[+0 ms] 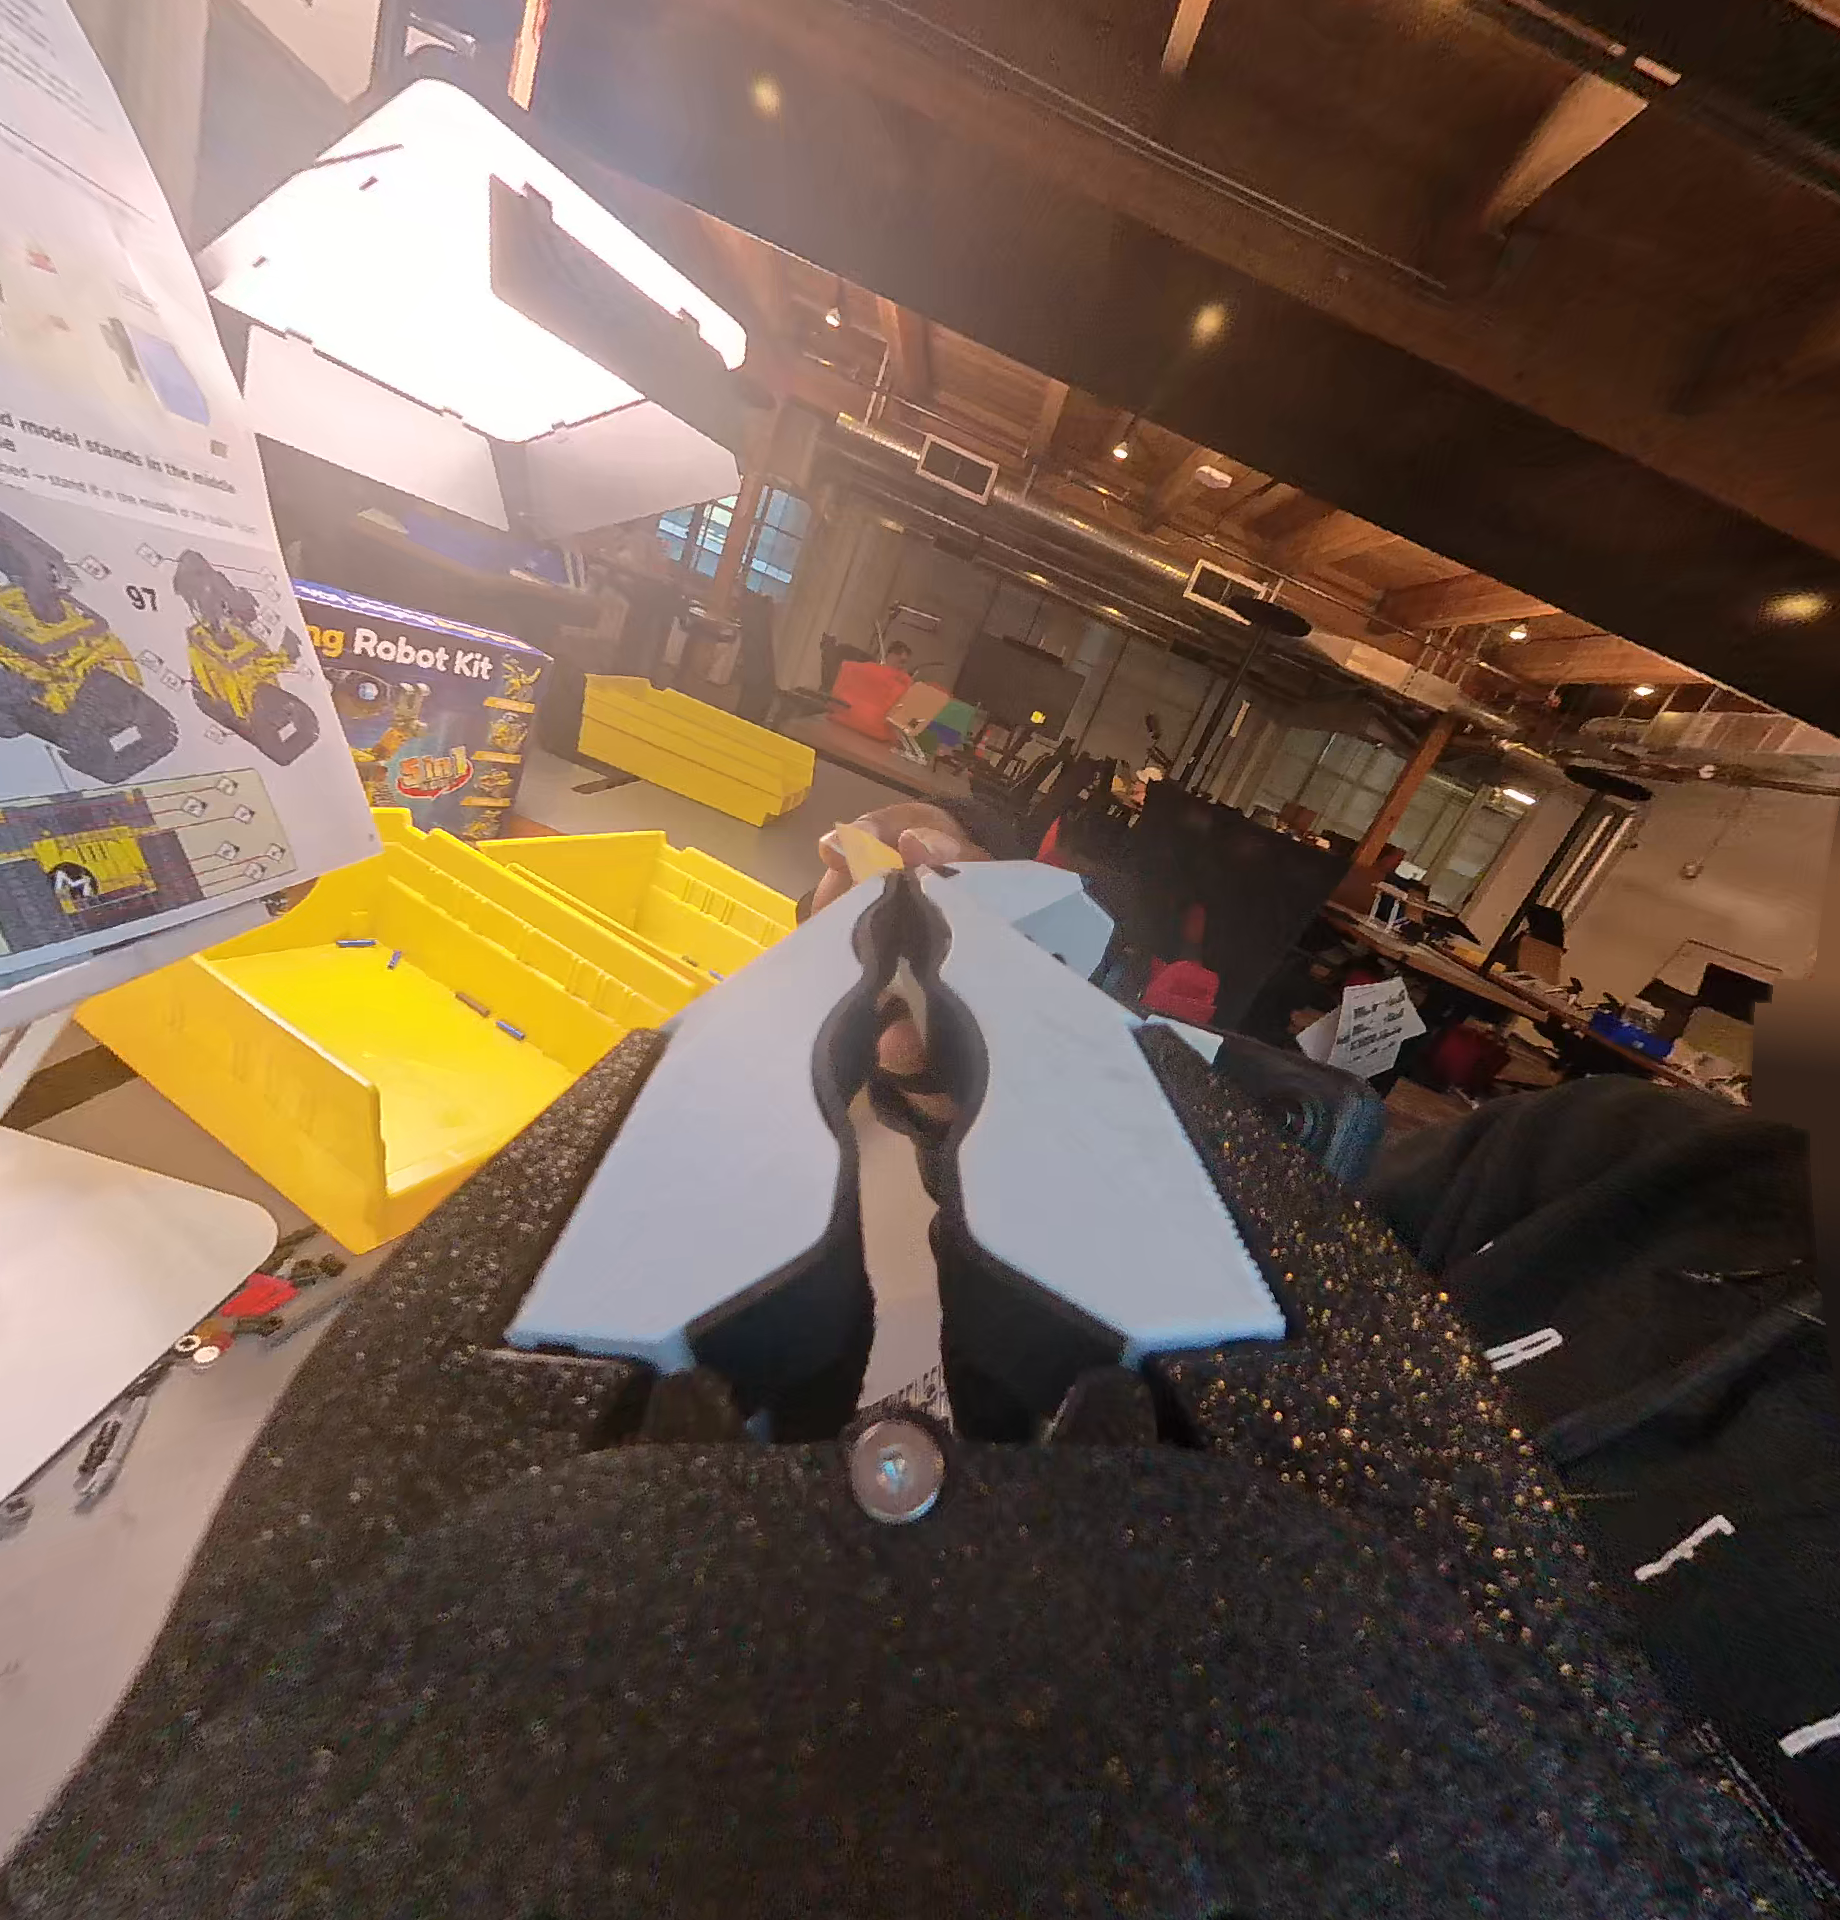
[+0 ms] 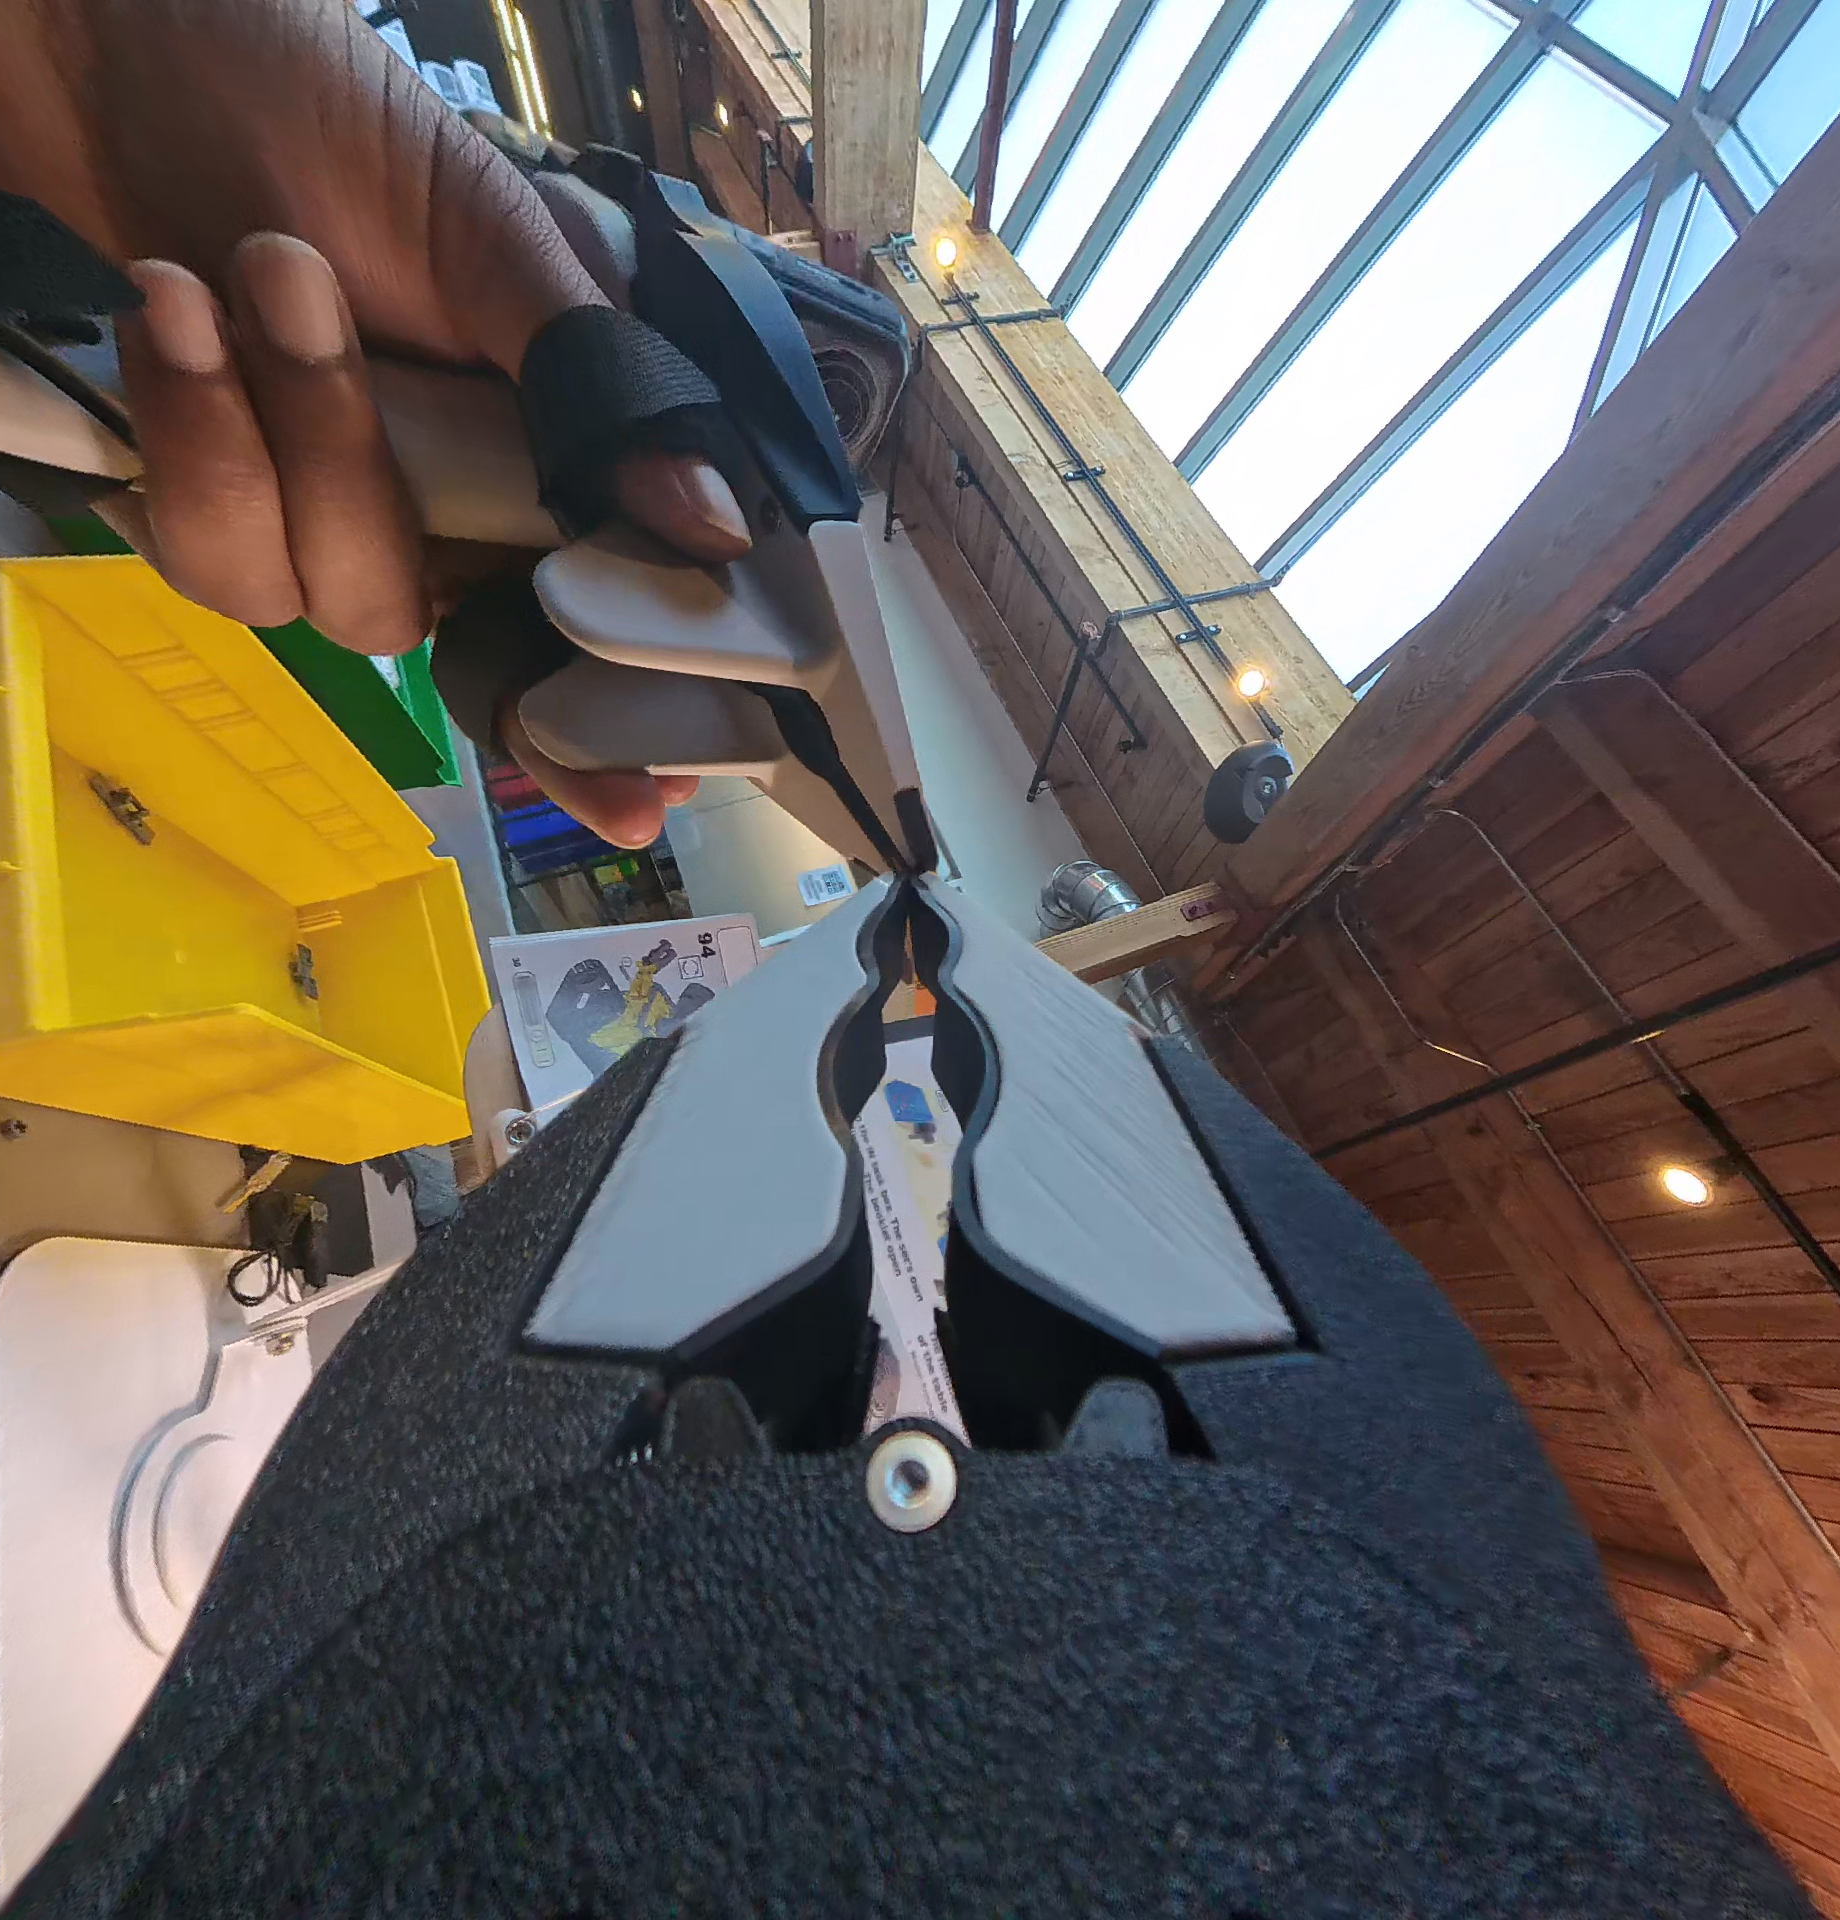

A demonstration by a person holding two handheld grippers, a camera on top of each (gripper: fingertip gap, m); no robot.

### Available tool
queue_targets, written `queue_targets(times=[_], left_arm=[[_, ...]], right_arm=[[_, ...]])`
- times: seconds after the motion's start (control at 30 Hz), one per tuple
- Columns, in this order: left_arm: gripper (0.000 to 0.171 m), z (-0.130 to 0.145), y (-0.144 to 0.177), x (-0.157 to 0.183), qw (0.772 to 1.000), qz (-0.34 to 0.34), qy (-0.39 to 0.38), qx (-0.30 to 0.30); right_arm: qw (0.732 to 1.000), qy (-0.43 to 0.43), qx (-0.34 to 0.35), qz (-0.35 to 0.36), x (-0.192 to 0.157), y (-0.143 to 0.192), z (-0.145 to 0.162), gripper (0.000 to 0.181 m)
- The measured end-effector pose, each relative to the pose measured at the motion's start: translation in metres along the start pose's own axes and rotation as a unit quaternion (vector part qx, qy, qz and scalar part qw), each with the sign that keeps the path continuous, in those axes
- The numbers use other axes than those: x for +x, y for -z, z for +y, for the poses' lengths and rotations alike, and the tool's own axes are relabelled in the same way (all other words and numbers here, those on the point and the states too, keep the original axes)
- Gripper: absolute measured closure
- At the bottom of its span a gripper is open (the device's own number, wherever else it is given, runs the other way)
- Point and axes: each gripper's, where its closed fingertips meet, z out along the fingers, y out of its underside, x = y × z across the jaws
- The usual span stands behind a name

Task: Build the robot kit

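My left gripper (image 1: 905,881) is raised above the table with its jaws shut, pads meeting at the tips. A small flat yellow piece (image 1: 869,852) shows just beyond those tips, in front of a person's fingertips (image 1: 926,836). My right gripper (image 2: 911,894) points upward, also shut, tip to tip with the left gripper (image 2: 908,852), which a hand (image 2: 272,312) holds from the upper left. One right finger (image 1: 1041,904) shows behind my left tips. No piece shows at the tips in the right wrist view.
Open yellow bins (image 1: 241,1101) with a few small blue pins (image 1: 511,1029) stand on the left, more stacked behind (image 1: 687,748). An instruction booklet (image 1: 116,520) stands upright beside a kit box (image 1: 428,707). A white board (image 1: 85,1278) and loose small parts (image 1: 261,1299) lie near. Less than 4 cm separates the two grippers' tips.
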Motion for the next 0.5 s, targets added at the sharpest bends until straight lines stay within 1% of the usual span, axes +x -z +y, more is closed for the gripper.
queue_targets(times=[0.07,0.13,0.17,0.23,0.27,0.3,0.37,0.43,0.5], left_arm=[[0.171,-0.001,0.003,-0.004,1.0,-0.015,-0.015,-0.002],[0.171,-0.004,0.009,-0.008,0.999,-0.029,-0.035,-0.01],[0.171,-0.003,0.012,-0.009,0.998,-0.033,-0.044,-0.02],[0.171,0.003,0.017,-0.003,0.997,-0.014,-0.05,-0.054],[0.171,0.007,0.019,0.002,0.996,-0.001,-0.052,-0.072],[0.171,0.011,0.022,0.005,0.994,0.008,-0.059,-0.091],[0.171,0.025,0.026,0.011,0.987,0.023,-0.08,-0.14],[0.171,0.036,0.029,0.013,0.979,0.022,-0.105,-0.176],[0.171,0.044,0.03,0.015,0.972,0.023,-0.122,-0.201]], right_arm=[[1.0,-0.013,0.002,-0.009,-0.002,0.0,0.0,0.178],[0.998,-0.052,0.009,-0.032,-0.004,0.0,0.001,0.17],[0.996,-0.074,0.012,-0.043,-0.004,0.001,0.001,0.166],[0.988,-0.136,0.031,-0.073,-0.004,0.003,0.0,0.164],[0.975,-0.189,0.042,-0.105,-0.007,0.005,-0.001,0.164],[0.957,-0.247,0.054,-0.14,-0.009,0.008,-0.003,0.164],[0.911,-0.346,0.076,-0.213,-0.014,0.017,-0.01,0.164],[0.869,-0.401,0.092,-0.275,-0.019,0.028,-0.016,0.164],[0.846,-0.42,0.092,-0.314,-0.026,0.035,-0.018,0.164]])
